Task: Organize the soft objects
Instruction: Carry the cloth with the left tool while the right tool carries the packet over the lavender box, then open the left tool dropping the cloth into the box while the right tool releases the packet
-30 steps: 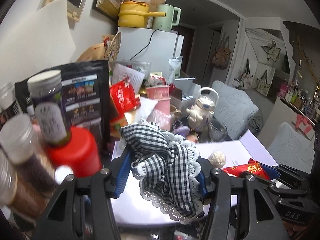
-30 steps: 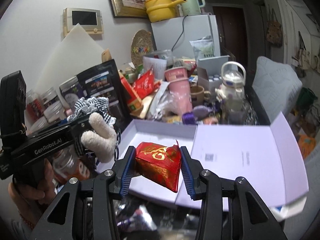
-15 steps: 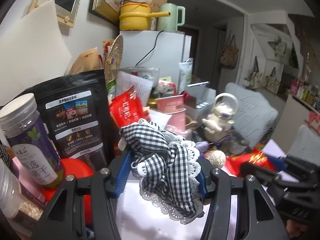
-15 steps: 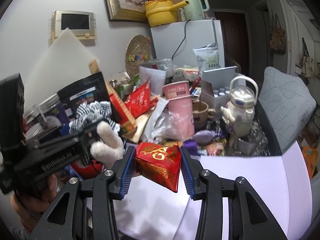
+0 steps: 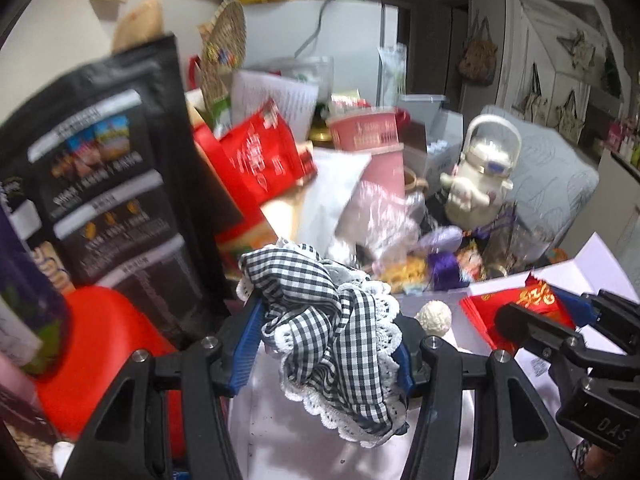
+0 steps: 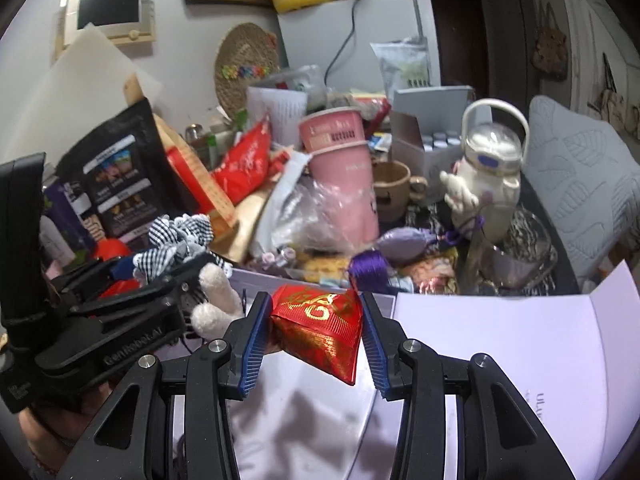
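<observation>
Two grippers hang side by side over the open white box [image 6: 496, 344]. The left gripper [image 5: 328, 344] is clenched on a black-and-white checked cloth [image 5: 332, 336] with a lace edge, which droops between its blue pads. The right gripper [image 6: 314, 340] clamps a red pouch [image 6: 320, 330] with gold print just above the box floor. Only the right wrist view shows a fluffy cream toy [image 6: 216, 300] hanging beside the left gripper; the left view catches just its rounded tip. The left view alone shows the red lid [image 5: 100, 352] at the box's left edge.
</observation>
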Available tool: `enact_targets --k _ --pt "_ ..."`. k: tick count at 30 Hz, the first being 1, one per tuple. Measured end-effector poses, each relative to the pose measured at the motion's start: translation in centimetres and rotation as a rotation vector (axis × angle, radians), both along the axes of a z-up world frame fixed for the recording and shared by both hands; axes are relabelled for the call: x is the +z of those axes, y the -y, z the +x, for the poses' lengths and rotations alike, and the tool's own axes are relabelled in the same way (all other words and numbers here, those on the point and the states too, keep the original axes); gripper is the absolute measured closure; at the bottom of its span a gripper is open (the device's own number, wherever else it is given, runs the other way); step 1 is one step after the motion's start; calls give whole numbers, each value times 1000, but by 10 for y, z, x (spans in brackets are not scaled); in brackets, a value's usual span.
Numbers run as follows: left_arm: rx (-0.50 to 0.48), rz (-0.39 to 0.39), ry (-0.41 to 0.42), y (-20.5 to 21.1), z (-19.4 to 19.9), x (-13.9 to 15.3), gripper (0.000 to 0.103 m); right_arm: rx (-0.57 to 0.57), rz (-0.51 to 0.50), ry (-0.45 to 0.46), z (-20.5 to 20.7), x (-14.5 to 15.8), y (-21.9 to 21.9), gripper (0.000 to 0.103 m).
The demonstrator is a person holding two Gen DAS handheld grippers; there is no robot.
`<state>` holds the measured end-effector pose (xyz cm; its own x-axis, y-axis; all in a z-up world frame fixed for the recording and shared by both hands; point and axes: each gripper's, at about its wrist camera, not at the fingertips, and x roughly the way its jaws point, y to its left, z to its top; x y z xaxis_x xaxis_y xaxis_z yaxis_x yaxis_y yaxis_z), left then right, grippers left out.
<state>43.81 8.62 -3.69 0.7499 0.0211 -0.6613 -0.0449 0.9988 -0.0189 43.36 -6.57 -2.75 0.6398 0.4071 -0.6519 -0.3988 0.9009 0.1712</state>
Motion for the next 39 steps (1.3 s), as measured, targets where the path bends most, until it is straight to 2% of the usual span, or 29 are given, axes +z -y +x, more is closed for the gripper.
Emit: enact_targets --k 7,11,14,16,17,19,28,39 --pt "-10 1 -109 6 16 -27 48 -17 -45 -51 12 -21 -5 58" --pt "-20 -4 -150 8 22 -37 48 -14 3 -111 21 -32 0 58" --pt "-29 6 -168 11 24 -40 46 -22 1 -129 23 -35 2 57" --pt "-23 -2 -176 11 27 -41 38 -19 -1 -133 23 -35 3 52" --pt "-21 -8 -179 10 27 -41 35 -22 -1 -133 24 -34 4 45" --pt "-11 -8 -185 10 29 -42 26 -30 0 -131 23 -33 6 45" --pt "17 35 -149 9 23 -31 24 -59 -33 -105 18 -24 11 45" --pt "13 37 -36 9 -7 9 24 -35 -32 -12 -5 6 11 45"
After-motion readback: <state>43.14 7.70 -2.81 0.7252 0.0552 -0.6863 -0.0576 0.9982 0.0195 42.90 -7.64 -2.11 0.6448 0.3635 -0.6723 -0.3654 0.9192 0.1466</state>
